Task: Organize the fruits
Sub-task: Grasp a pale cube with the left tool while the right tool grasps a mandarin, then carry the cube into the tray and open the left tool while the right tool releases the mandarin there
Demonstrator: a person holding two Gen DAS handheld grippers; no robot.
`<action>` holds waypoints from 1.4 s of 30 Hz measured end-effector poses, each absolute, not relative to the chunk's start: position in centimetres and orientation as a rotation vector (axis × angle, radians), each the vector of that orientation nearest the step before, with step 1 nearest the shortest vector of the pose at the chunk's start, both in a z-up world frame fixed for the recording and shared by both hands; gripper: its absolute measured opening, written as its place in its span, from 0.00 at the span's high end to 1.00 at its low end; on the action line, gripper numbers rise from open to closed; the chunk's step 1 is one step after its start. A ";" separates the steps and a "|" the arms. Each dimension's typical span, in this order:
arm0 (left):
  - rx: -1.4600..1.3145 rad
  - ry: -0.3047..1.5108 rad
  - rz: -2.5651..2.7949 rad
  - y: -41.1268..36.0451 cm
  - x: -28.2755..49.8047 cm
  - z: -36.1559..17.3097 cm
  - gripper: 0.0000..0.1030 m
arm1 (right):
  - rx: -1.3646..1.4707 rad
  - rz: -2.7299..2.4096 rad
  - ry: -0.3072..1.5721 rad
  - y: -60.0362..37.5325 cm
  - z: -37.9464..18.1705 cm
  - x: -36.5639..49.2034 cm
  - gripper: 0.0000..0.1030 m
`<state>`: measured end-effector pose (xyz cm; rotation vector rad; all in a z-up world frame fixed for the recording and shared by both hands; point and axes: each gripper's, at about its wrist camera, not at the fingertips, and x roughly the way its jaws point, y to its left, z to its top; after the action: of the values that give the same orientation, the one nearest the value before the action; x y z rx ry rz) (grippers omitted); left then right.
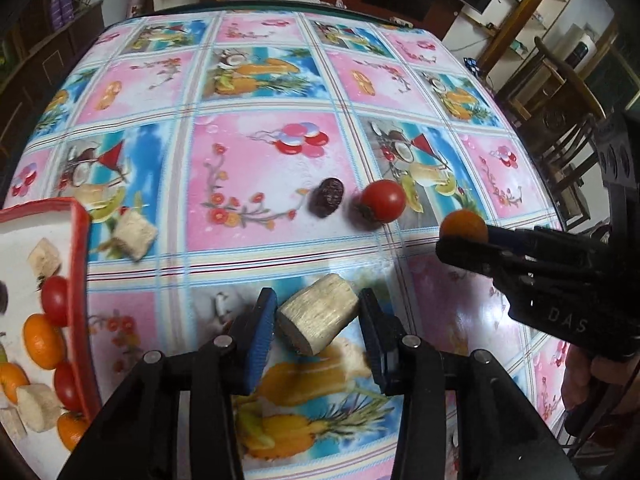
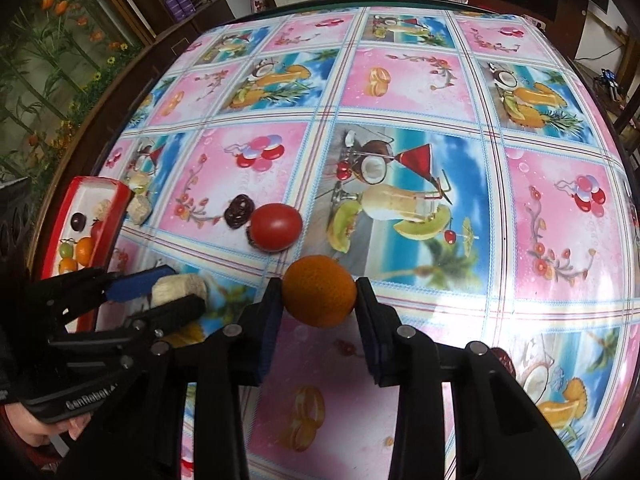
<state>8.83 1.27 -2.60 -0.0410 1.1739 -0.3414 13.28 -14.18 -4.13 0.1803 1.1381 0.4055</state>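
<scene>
In the left wrist view, the left gripper (image 1: 318,320) reached in from six o'clock with its blue-padded fingers (image 1: 262,326) set on either side of a pale cut cylinder (image 1: 318,322), a chunk with a fibrous tan side and a flat cut face; the pads sat at or just beside its ends, and whether both pressed it could not be told. Toward twelve o'clock of it, on the patterned tablecloth (image 1: 240,80), lay a dark wrinkled fruit (image 1: 327,197) and just beside it, at its three o'clock, a red tomato (image 1: 380,201). At three o'clock of the frame the right gripper (image 1: 464,236) came in from the edge, closed on a small orange (image 1: 465,225). At nine o'clock stood a red-rimmed tray (image 1: 78,248) holding tomatoes, oranges and pale cubes, with a pale cube (image 1: 134,232) lying on the cloth just outside its rim. In the right wrist view, the right gripper (image 2: 318,300) rose from six o'clock, its fingers narrowed onto the orange (image 2: 319,296), touching it on both sides. At eleven o'clock of the orange lay the tomato (image 2: 276,226), with the dark fruit (image 2: 239,211) touching its nine o'clock side. At eight o'clock of the frame the left gripper (image 2: 174,288) bracketed the pale cylinder (image 2: 179,288), and the tray (image 2: 102,216) stood beyond it at nine o'clock, the loose cube (image 2: 140,207) beside its rim.
</scene>
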 end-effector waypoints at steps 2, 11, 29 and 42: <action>-0.049 1.168 -0.336 1.8 8.6 -2.2 0.60 | 0.184 0.414 1.134 -13.9 -3.9 12.9 0.63; -0.072 1.136 -0.317 4.1 7.1 -0.5 0.60 | 0.180 0.459 1.119 -12.2 -2.9 11.2 0.63; -0.125 1.086 -0.209 10.2 4.0 1.2 0.60 | 0.138 0.557 1.090 -7.6 -1.0 9.5 0.63; -0.145 1.070 -0.150 13.2 2.7 1.5 0.60 | 0.082 0.638 1.085 -3.5 -0.2 8.9 0.63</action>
<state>2.73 13.23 1.53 -0.1447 1.0702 -0.1502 8.90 -3.47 -0.20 0.0821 1.0851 0.6381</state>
